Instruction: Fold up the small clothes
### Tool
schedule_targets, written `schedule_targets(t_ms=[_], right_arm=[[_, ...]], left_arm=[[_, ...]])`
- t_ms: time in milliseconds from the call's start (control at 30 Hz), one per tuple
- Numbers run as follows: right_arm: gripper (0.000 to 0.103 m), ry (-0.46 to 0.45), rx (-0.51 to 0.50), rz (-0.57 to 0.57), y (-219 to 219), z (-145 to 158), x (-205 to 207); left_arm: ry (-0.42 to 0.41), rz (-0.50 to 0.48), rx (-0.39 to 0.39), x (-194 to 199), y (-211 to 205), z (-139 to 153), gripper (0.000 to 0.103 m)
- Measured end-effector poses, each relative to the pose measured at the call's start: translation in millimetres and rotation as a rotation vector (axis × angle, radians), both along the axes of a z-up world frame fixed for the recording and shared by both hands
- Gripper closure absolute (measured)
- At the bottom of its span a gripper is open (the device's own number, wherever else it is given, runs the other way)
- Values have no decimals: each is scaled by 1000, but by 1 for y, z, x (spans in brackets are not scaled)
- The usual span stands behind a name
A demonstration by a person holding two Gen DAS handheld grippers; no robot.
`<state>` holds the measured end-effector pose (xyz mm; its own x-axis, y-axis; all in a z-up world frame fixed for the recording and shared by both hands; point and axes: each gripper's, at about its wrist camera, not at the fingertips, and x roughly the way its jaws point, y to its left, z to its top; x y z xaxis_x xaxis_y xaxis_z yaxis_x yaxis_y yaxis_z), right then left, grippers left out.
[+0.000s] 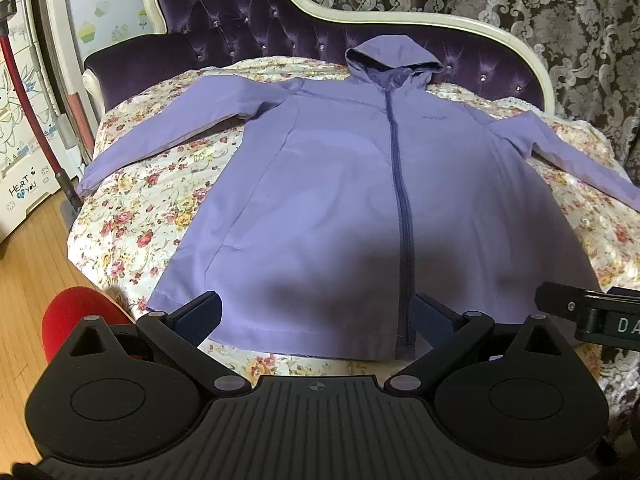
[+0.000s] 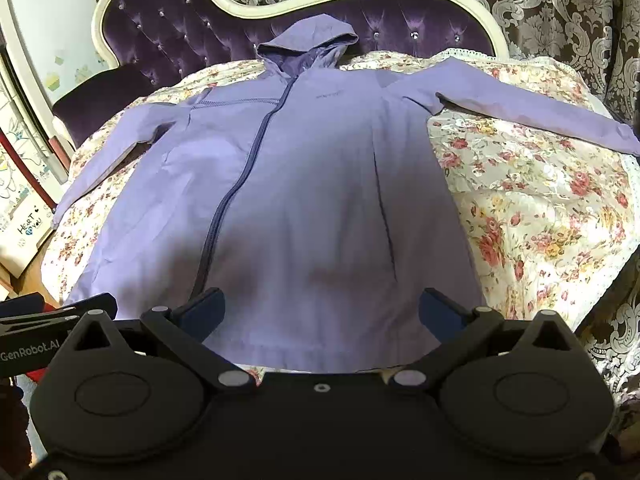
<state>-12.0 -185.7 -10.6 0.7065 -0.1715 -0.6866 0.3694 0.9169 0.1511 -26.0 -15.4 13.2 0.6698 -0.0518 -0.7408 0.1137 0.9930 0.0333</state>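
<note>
Closest to me, the left gripper (image 1: 318, 316) hangs over the near edge of the bed with its two dark fingers spread wide and nothing between them; beneath the gap lies the hem of the jacket. Just beside it on the right, the right gripper (image 2: 322, 312) is likewise spread wide and empty, tilted down toward the same hem. Each one pokes into the edge of the other's view, so they sit side by side. Something red (image 1: 76, 312) shows low at the left, over the wooden floor (image 1: 28, 248); I cannot tell what it is.

The lavender hooded jacket (image 1: 340, 200) lies flat and face up on the floral bedspread (image 2: 532, 216), zipped shut along a darker purple zipper (image 1: 402, 200) that runs from hem to collar. Its hem is nearest the grippers. Both sleeves are stretched outward: the left sleeve (image 1: 160, 128) slants toward the left edge of the bed, the right sleeve (image 2: 532, 108) reaches out toward the right edge. A small logo sits on the chest.

Farther on, the hood (image 2: 308, 44) rests against the tufted purple headboard (image 2: 180, 28) with its cream curved frame. Behind that hangs a damask-patterned curtain (image 2: 560, 12), and at the far left stands a white cabinet with cartoon stickers (image 1: 20, 128).
</note>
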Motion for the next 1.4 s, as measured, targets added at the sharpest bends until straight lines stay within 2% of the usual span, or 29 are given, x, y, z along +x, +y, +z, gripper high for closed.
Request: schedule_targets(t_ms=[567, 1400], right_arm=[[1, -23, 0, 28, 3, 3, -10], [1, 23, 48, 66, 2, -7, -3]], left_arm=[[-33, 30, -6, -9, 6, 4, 1], [-2, 36, 2, -6, 11, -3, 1]])
